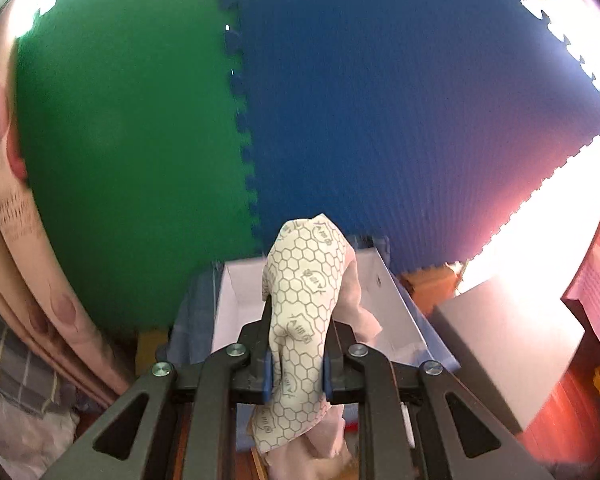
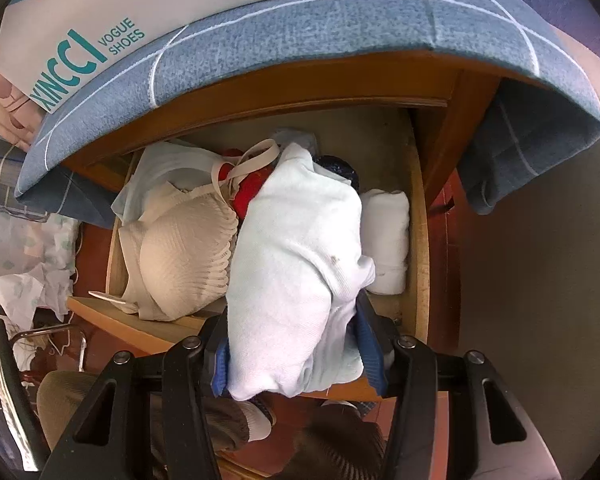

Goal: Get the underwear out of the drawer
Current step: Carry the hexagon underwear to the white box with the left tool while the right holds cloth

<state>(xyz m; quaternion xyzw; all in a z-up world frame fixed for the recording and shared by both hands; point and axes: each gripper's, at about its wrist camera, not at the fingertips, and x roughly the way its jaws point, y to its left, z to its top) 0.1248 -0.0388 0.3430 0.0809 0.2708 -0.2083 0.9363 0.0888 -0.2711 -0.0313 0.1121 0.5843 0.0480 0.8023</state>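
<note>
Your left claw [image 1: 296, 364] is clamped on a cream piece of underwear [image 1: 304, 300] printed with a grey honeycomb pattern — the cloth is pinched between the two blue pads [image 1: 267, 376], bunches up above them and hangs down below, with a plain pinkish layer showing along its right side. Behind it stands an open white box [image 1: 240, 300] on blue cloth, and beyond that a wall of foam mats, green [image 1: 132, 140] on the left and blue [image 1: 400, 120] on the right.

Your right claw [image 2: 300, 352] points steeply down over the open wooden drawer [image 2: 418, 248] and grips a folded pale blue-white garment [image 2: 292, 272], which fills the gap between its pads and covers the middle of the drawer. Still lying in the drawer are a cream bra [image 2: 180, 256] on the left, something red [image 2: 250, 194] just behind it, a dark item at the back, and a white folded piece [image 2: 386, 240] against the right wall. Above the drawer, a blue checked cloth [image 2: 340, 24] drapes over the cabinet top, and a white shoe box [image 2: 100, 12] with teal lettering sits on it.
</note>
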